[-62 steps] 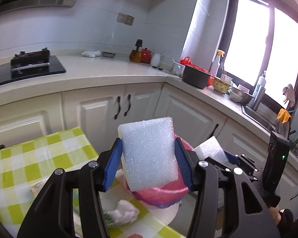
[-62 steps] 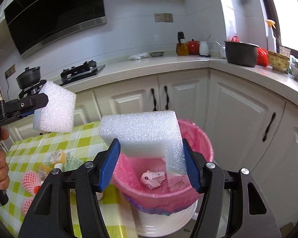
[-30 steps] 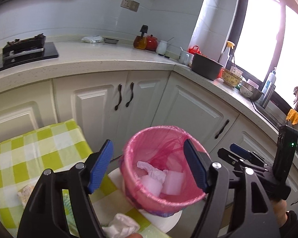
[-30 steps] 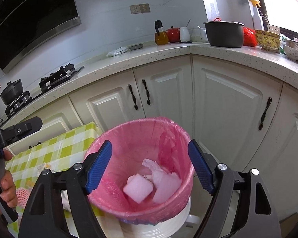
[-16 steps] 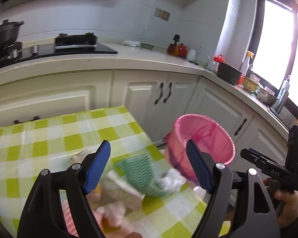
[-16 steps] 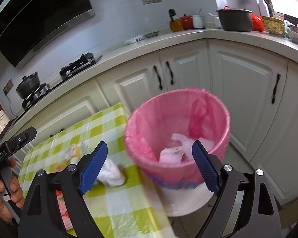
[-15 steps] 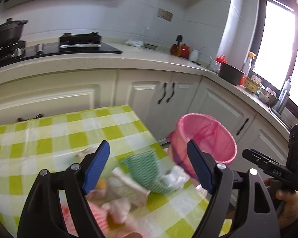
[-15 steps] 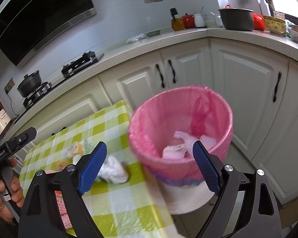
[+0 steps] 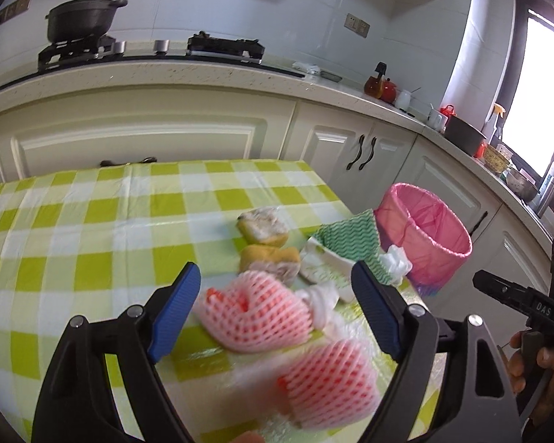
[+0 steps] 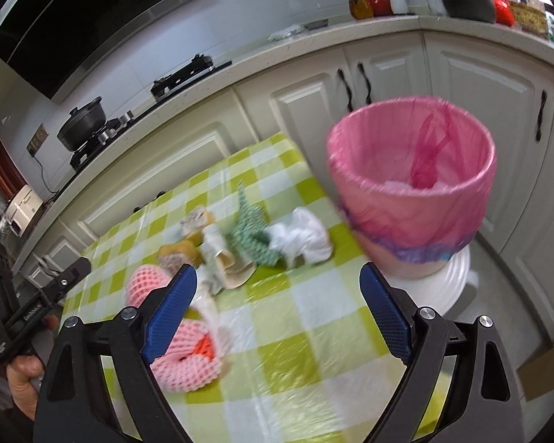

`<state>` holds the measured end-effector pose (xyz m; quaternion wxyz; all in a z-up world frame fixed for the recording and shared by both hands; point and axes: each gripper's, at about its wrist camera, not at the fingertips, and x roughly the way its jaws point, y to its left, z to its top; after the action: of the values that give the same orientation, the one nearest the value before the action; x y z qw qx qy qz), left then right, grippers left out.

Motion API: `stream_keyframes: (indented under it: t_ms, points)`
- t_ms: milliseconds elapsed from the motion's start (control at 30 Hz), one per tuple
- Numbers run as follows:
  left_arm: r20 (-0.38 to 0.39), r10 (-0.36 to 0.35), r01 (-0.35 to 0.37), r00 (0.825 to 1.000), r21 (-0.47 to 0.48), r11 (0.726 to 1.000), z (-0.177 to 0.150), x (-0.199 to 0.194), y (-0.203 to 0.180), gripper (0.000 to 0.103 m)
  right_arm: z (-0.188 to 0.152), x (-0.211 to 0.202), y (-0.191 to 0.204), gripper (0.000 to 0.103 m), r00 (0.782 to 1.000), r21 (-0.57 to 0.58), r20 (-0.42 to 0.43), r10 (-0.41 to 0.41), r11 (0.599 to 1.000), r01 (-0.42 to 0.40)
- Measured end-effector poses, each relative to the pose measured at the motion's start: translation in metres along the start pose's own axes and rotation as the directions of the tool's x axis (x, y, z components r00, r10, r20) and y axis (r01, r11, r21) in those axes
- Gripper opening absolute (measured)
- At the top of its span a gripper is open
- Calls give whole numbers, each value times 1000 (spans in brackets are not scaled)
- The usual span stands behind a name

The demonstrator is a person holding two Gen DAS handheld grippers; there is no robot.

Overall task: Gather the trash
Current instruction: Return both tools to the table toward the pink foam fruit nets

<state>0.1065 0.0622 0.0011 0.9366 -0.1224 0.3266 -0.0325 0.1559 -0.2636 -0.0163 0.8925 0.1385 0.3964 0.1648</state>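
A pile of trash lies on the green checked tablecloth (image 9: 92,229): two pink foam nets (image 9: 255,313) (image 9: 328,384), two yellowish sponges (image 9: 264,227), a green-patterned cloth (image 9: 351,236) and a crumpled white tissue (image 10: 303,238). The pink-lined trash bin (image 10: 413,188) stands off the table's right edge, with white foam inside. My left gripper (image 9: 277,313) is open and empty above the nearer pink net. My right gripper (image 10: 277,310) is open and empty over the table's right part, beside the bin.
White kitchen cabinets (image 9: 136,136) and a counter with a stove and black pot (image 9: 81,18) run behind the table. Pots, jars and bottles stand on the counter by the window (image 9: 465,129). A cardboard piece (image 10: 546,365) lies on the floor at right.
Both grippers let their white foam pieces drop into the bin, then swung back left over the table. The trash pile is now in front of both, and both are empty.
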Motion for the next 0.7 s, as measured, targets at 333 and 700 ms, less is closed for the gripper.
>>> stream_keyframes:
  t_ms: [333, 700]
  points:
    - [-24, -5, 4, 1000, -35, 999, -19, -7, 30, 81, -34, 15, 64, 85, 994, -70, -97, 59, 995, -66]
    - [-37, -15, 13, 999, -62, 998, -25, -4, 46, 81, -65, 42, 104, 85, 978, -136, -195, 78, 985, -106]
